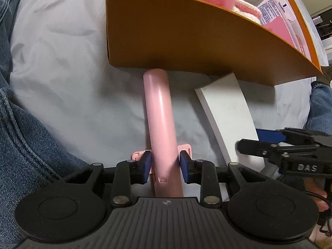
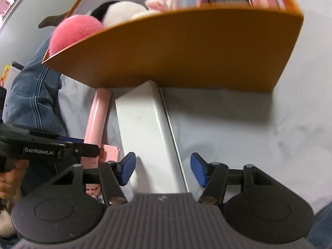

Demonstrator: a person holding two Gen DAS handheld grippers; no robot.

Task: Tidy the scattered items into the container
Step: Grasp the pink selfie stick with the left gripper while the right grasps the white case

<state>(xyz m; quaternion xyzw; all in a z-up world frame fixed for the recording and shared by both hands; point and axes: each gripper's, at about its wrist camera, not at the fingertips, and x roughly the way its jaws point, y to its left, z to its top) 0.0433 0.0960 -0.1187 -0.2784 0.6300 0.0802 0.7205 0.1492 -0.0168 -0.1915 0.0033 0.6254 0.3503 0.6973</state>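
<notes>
The left gripper's [image 1: 165,167] jaws are closed on a smooth pink plastic cylinder handle [image 1: 160,124], its blue pads pressing both sides near the handle's rectangular pink base. The right gripper's [image 2: 163,171] jaws stand open, straddling a long white rectangular box [image 2: 145,128] without touching it. The pink handle and the white box lie side by side on a pale grey bedsheet [image 1: 62,83], their far ends reaching the near wall of an orange cardboard container [image 1: 176,41]. Inside the container sit a fluffy pink plush toy [image 2: 72,33], a black-and-white plush toy [image 2: 120,10], and pink and blue printed packets [image 1: 276,8] toward its far-right corner. Blue denim fabric [image 1: 20,145] lies along the sheet's left edge.
</notes>
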